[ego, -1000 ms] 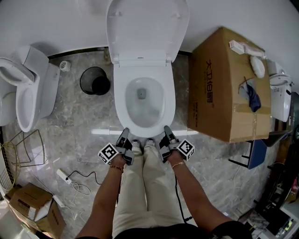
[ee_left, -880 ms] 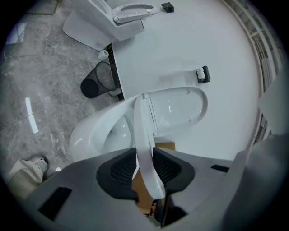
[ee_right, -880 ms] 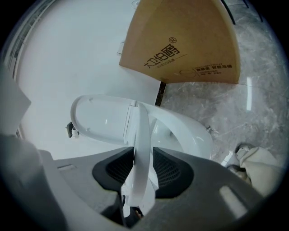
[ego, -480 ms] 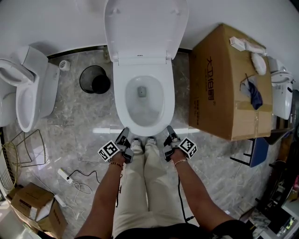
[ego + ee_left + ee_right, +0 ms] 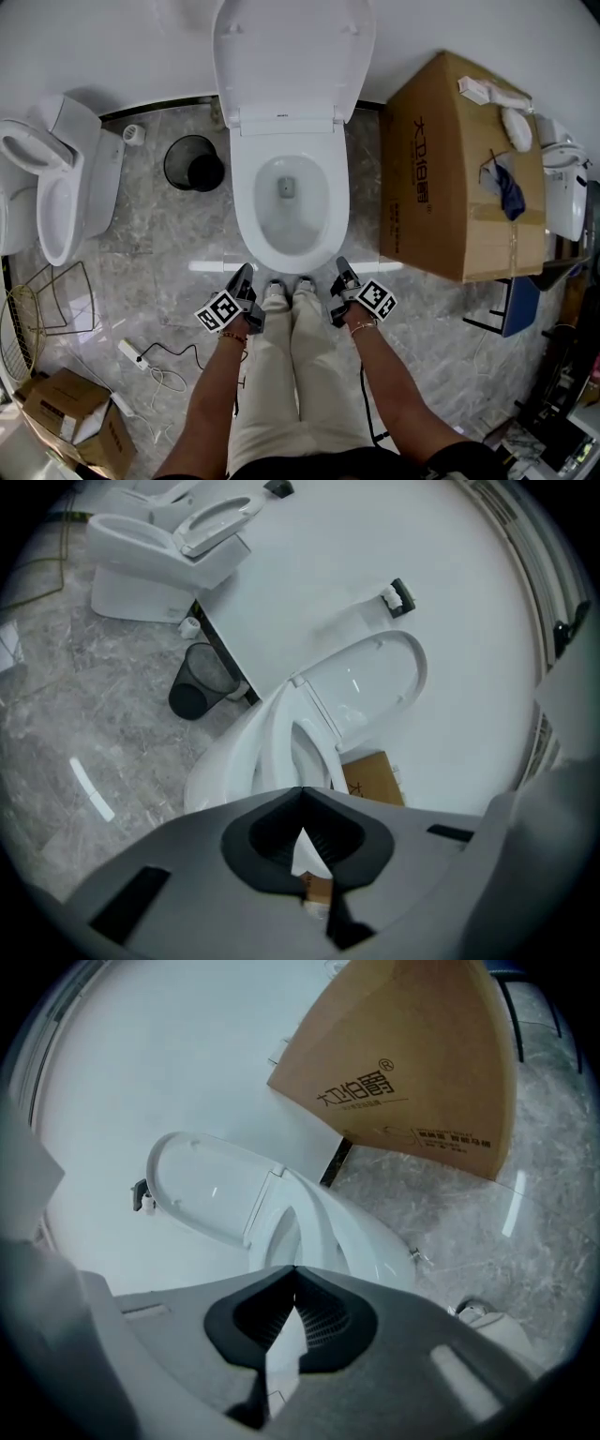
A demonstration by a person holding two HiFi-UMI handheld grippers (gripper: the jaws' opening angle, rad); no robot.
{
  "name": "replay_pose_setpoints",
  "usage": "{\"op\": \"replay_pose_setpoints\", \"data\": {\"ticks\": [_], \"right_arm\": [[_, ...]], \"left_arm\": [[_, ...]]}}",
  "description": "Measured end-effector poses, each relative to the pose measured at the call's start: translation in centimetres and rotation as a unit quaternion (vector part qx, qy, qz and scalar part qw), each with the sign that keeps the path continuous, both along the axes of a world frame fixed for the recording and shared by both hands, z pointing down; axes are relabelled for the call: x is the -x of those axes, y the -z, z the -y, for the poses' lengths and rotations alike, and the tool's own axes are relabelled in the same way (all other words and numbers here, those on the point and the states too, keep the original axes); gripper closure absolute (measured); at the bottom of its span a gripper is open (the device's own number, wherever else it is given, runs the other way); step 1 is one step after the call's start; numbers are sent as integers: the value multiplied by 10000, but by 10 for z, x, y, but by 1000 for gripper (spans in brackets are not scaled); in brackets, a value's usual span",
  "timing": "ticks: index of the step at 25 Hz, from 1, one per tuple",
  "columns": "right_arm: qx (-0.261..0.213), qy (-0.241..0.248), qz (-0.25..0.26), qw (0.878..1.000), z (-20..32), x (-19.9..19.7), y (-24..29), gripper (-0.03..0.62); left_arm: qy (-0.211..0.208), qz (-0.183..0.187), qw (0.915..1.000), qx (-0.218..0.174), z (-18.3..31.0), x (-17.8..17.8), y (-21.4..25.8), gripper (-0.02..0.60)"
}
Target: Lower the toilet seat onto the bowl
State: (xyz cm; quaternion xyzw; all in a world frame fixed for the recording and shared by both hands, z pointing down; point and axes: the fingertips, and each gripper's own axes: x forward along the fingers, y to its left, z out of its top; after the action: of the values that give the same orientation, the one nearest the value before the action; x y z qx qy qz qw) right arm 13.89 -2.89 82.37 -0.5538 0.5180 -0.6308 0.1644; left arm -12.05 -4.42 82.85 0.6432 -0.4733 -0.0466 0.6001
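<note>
Toilet seat (image 5: 293,56) is standing raised, leaning back against the white wall behind the bowl (image 5: 246,216), and the bowl is lying open with water showing at its bottom. The person is standing right at the front of the toilet, shoes (image 5: 275,295) pointing at its front rim, and is holding both tools low and angled downward toward it. The left gripper (image 5: 244,274) is hovering just beside the left shoe, near the bowl's front edge but apart from it. Its jaws have just been closing and are now pressing together tip to tip, with nothing between them. The right gripper (image 5: 340,267) is hovering likewise at the other shoe's outer side. Its jaws have also just been closing and are meeting with nothing caught in them. Neither tool is touching the seat, which is well apart from both, at the far end of the bowl. On the grey marble floor (image 5: 159,262), a black waste bin (image 5: 194,162) is sitting to the left of the toilet, with a second toilet (image 5: 56,187) farther left. A large cardboard box (image 5: 459,169) is standing close on the right, carrying a blue cloth (image 5: 509,197) on its top.
</note>
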Motion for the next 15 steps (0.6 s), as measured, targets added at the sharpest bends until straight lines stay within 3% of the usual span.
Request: {"op": "replay_pose_setpoints", "data": {"ticks": [4, 7, 11, 15], "right_arm": [[-159, 117, -172, 9997, 10, 2, 19, 588], [-280, 165, -341, 9989, 18, 2, 37, 588], [-484, 262, -611, 9966, 25, 2, 66, 588], [-676, 434, -1022, 9915, 29, 0, 96, 588]], "left_arm": [[-131, 627, 9974, -330, 16, 1, 25, 580], [-564, 1097, 9906, -588, 25, -8, 47, 580], [-1317, 1883, 9677, -1038, 31, -21, 79, 580], [-1668, 2538, 9411, -1485, 36, -27, 114, 580]]}}
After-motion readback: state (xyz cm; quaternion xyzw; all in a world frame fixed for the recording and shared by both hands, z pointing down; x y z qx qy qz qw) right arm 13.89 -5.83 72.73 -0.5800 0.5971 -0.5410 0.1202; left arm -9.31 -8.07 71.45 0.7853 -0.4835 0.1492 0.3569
